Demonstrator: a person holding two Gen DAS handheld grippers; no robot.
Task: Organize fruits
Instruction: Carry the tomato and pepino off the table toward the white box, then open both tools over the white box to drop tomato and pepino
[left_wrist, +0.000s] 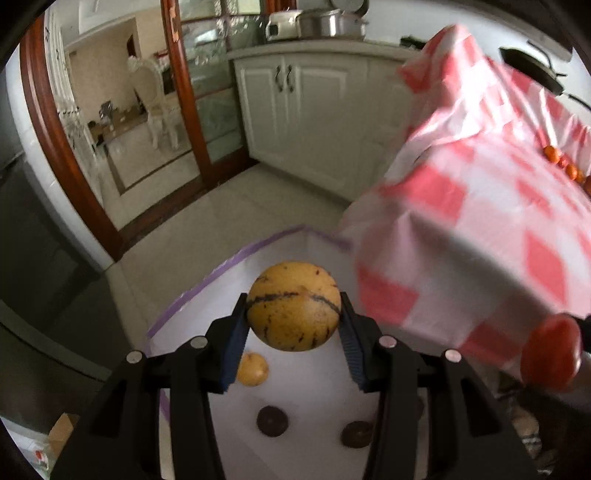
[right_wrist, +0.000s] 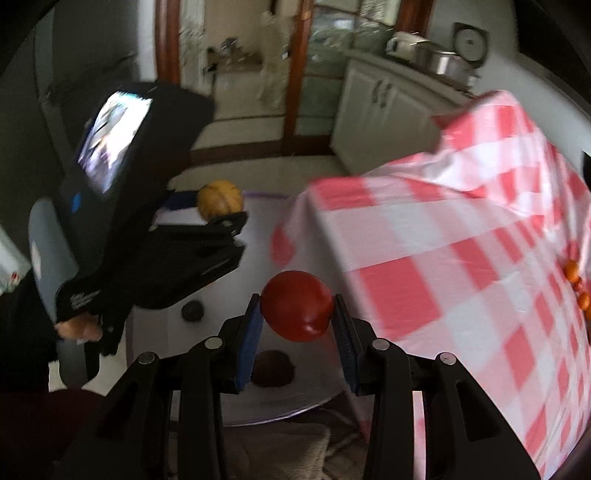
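Closest to me, my left tool (left_wrist: 293, 325) is clamped on a yellow fruit (left_wrist: 293, 305) with dark streaks, its blue pads pressing both sides. My right tool (right_wrist: 297, 314) grips a red fruit (right_wrist: 297, 305) the same way, and that fruit also shows at the right edge of the left view.

Both fruits hang above a white tray (left_wrist: 236, 280) with a purple rim, which sits low beside the counter. On the tray, under my left tool, lie a smaller yellow fruit (left_wrist: 253, 369) near the left edge and two dark round fruits (left_wrist: 272, 421) closer to me.

Just past the tray, the counter wears a red and white checked cloth (left_wrist: 480, 206). Along its far right edge runs a row of small orange fruits (left_wrist: 561, 166).

Farther back stand white cabinets (left_wrist: 306, 107) with metal pots (left_wrist: 325, 22) on top.
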